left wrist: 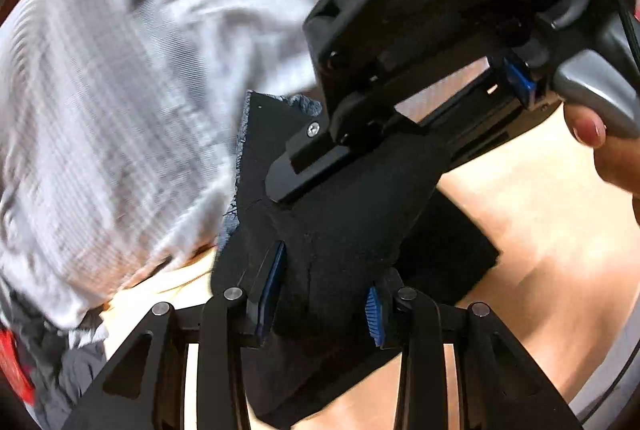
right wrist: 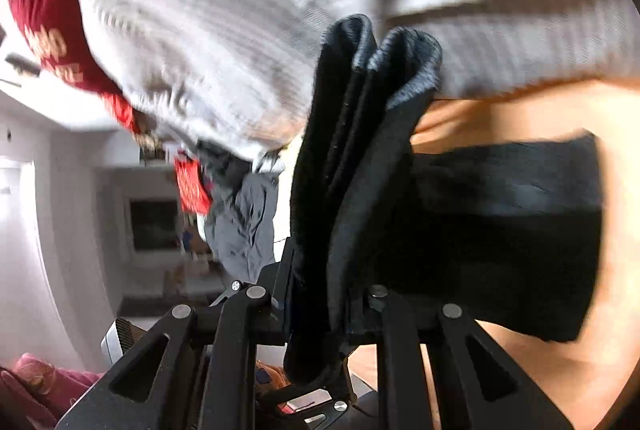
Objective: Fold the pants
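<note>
we hold the black pants [left wrist: 340,222] up with both tongs. our left tongs [left wrist: 320,286] are clamped on a thick fold of them, blue pads [left wrist: 272,282] pressing from each side. our right tongs [right wrist: 320,294] are clamped on another bunched fold, which sticks up between the fingers. the rest of the pants hangs down over the tan worktop [left wrist: 540,230]. past them lies a pale striped cloth [right wrist: 220,30], then a grey cloth [right wrist: 244,222] and a red cloth [right wrist: 44,10], all blurry.
</note>
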Tool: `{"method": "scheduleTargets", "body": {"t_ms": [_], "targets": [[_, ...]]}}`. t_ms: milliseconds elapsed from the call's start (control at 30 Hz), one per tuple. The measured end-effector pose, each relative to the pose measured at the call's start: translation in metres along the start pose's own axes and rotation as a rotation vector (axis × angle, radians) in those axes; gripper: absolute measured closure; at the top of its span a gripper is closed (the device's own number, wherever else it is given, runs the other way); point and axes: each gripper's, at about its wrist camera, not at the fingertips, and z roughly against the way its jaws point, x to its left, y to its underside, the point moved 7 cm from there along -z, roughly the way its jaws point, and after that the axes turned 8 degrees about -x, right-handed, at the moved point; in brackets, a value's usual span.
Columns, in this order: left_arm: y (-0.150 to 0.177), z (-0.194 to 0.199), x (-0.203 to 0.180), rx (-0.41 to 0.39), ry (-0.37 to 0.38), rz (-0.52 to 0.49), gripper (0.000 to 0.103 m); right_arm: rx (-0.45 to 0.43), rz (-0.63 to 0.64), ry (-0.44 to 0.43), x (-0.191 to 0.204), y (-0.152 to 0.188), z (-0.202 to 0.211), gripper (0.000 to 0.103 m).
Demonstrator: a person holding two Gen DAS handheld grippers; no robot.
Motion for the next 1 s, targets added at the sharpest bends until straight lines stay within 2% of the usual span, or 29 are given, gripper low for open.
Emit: {"method": "scheduleTargets", "body": {"t_ms": [167,300,433,500,567,633,667,700,767,833,900,1000], "targets": [[0.002,-0.031,-0.063,0.056,0.045,-0.097,0.066,-0.092,-0.12,-0.03,-0.071,0.01,0.037,0.083],[0.028,-0.062,-0.096,0.158,0.052,-0.154,0.066,-0.098,-0.256,-0.036,-0.138,0.024,0.038,0.082],[0.033,-0.068,-0.109,0.145,0.016,-0.227,0.065,-0.125,-0.333,-0.084,-0.168,0.029,0.034,0.082],[0.034,-0.068,-0.106,0.151,0.002,-0.234,0.058,-0.131,-0.343,-0.095,-0.173,0.03,0.034,0.082],[0.037,-0.066,-0.103,0.172,0.019,-0.22,0.057,-0.131,-0.343,-0.096,-0.175,0.032,0.035,0.081],[0.04,-0.06,-0.096,0.196,0.036,-0.208,0.045,-0.129,-0.344,-0.082,-0.176,0.031,0.041,0.078],[0.039,-0.055,-0.093,0.2,0.045,-0.198,0.033,-0.129,-0.333,-0.062,-0.174,0.034,0.043,0.078],[0.038,-0.045,-0.089,0.188,0.056,-0.184,0.031,-0.125,-0.323,-0.036,-0.172,0.035,0.046,0.074],[0.036,-0.032,-0.084,0.182,0.07,-0.177,0.031,-0.112,-0.306,0.014,-0.163,0.042,0.045,0.065],[0.033,-0.021,-0.074,0.168,0.062,-0.162,0.031,-0.11,-0.266,0.101,-0.158,0.042,0.057,0.056],[0.028,-0.018,-0.058,0.163,0.039,-0.125,0.031,-0.125,-0.232,0.173,-0.153,0.039,0.071,0.056],[0.017,-0.029,-0.03,0.169,-0.01,-0.038,0.031,-0.188,-0.224,0.203,-0.153,0.024,0.099,0.056]]}}
